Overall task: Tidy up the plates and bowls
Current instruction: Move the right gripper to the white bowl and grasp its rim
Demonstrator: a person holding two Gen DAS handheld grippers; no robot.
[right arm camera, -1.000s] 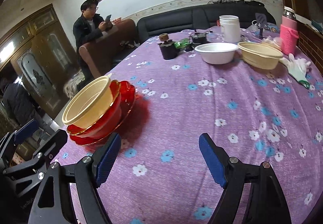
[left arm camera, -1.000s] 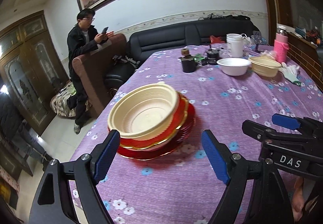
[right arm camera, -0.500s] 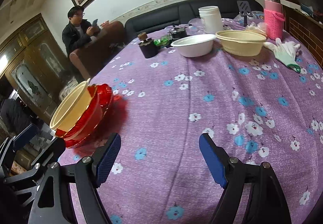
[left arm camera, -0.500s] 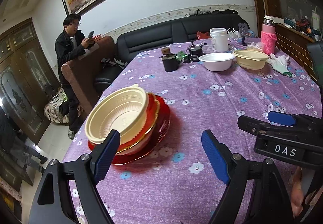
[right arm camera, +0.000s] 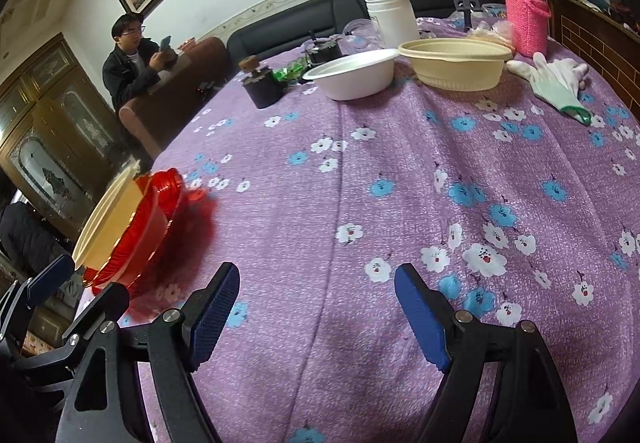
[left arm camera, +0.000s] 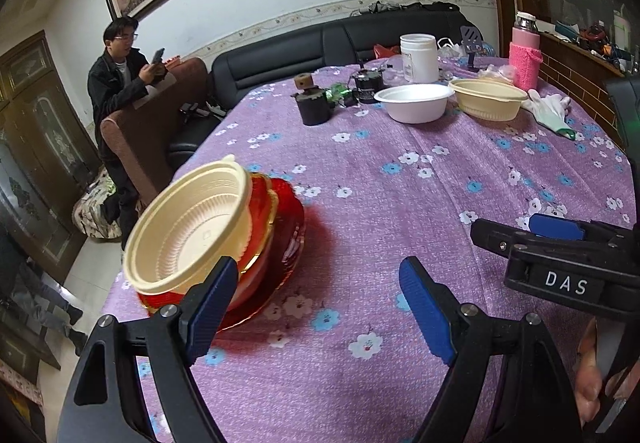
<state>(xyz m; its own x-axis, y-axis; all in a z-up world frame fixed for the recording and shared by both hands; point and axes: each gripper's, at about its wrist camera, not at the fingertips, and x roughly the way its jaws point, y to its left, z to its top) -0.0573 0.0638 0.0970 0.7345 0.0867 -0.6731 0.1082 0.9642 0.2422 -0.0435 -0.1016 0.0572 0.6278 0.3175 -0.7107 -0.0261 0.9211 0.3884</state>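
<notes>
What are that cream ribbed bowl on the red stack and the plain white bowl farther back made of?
The cream ribbed bowl looks like thin moulded plastic: fine ridges, rolled rim, slight sheen. The matte white bowl could be foam or paper pulp; its dull, smooth surface leaves that open. The translucent red plate beneath seems glossy plastic.

You face a matt, woven-looking floral tablecloth (right arm camera: 400,171); on it, a glossy translucent red plate (left arm camera: 288,239) under a ribbed cream plastic bowl (left arm camera: 188,227), with a knitted glove (right arm camera: 556,83) at its far end.
</notes>
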